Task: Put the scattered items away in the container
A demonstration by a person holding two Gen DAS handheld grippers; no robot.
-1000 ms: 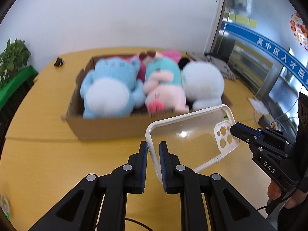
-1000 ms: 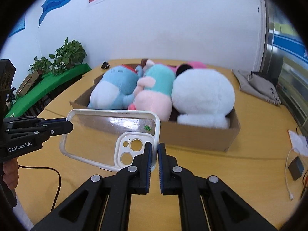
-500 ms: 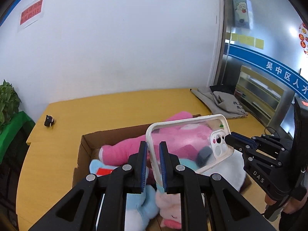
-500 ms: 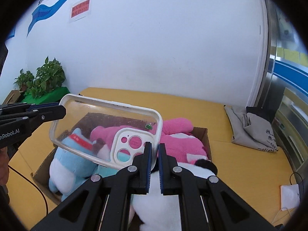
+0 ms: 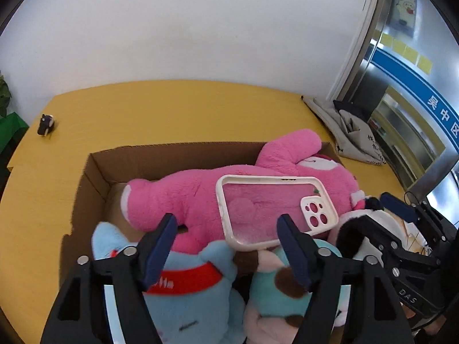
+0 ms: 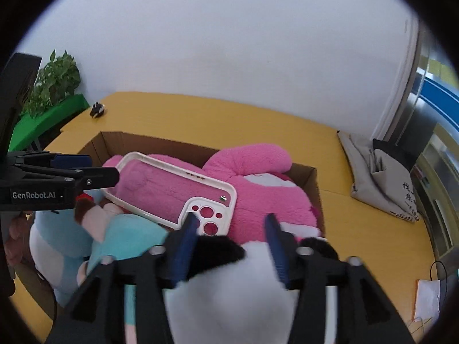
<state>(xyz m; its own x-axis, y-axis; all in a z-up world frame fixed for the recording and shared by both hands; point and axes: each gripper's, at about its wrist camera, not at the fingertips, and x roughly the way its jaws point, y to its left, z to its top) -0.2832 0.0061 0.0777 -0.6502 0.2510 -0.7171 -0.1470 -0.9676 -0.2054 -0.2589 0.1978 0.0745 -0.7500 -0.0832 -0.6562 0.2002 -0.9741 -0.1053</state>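
Clear white-rimmed plastic phone case (image 5: 274, 210) lies loose on the pink plush toy (image 5: 200, 195) in the cardboard box (image 5: 94, 172)
Both tools, left (image 5: 226, 235) and right (image 6: 231, 238), have just spread open, empty; case looks light, slick, best pinched by its rim

A clear phone case (image 5: 272, 209) with a white rim and a white camera cut-out lies flat, open side up, on the back of a pink plush toy (image 5: 200, 197). That toy fills the rear of an open cardboard box (image 5: 94, 172) on the yellow surface (image 5: 172, 109). A light-blue plush (image 5: 183, 295), a teal-and-pink plush (image 5: 275, 295) and a black-and-white plush (image 6: 229, 295) crowd the box's near side.
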